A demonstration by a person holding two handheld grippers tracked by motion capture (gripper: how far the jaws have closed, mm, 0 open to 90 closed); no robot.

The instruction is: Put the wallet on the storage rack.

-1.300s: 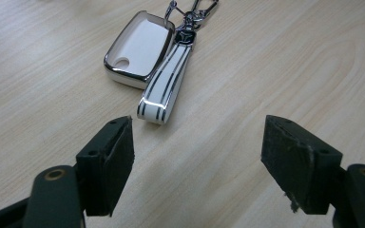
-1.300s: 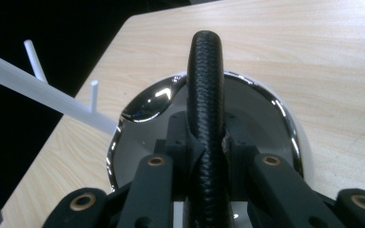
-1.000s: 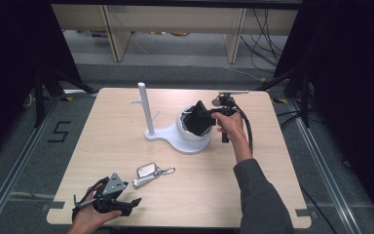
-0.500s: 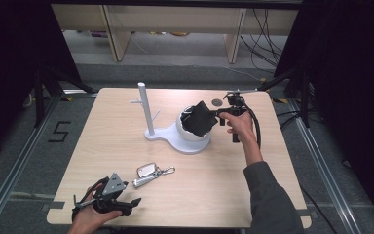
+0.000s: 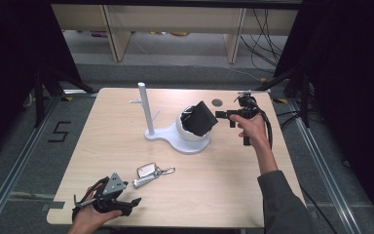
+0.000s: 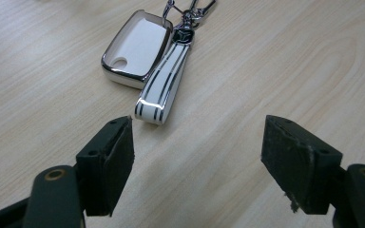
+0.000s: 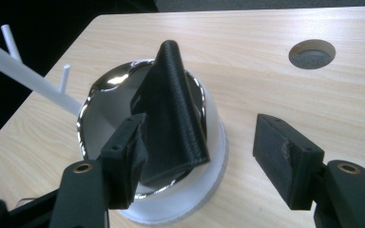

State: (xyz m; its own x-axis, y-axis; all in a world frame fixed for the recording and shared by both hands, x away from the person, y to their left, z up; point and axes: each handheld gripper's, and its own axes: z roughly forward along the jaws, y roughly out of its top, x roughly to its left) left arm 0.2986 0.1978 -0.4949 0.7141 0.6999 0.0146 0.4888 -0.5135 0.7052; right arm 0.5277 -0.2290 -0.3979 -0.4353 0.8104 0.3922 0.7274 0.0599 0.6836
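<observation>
1. The black textured wallet (image 7: 173,109) stands tilted in the shiny white bowl (image 7: 107,102) of the white stand (image 5: 148,109), mid-table.
2. The right gripper (image 5: 222,115), just beside it, has been opening its jaws; they are spread and nothing is pinched.
3. The left gripper (image 6: 197,159) rests at the near edge, jaws wide apart and empty.
4. The white-and-chrome key fob on a keyring (image 6: 145,52) lies just ahead of it on the pale wooden table (image 5: 224,180).
</observation>
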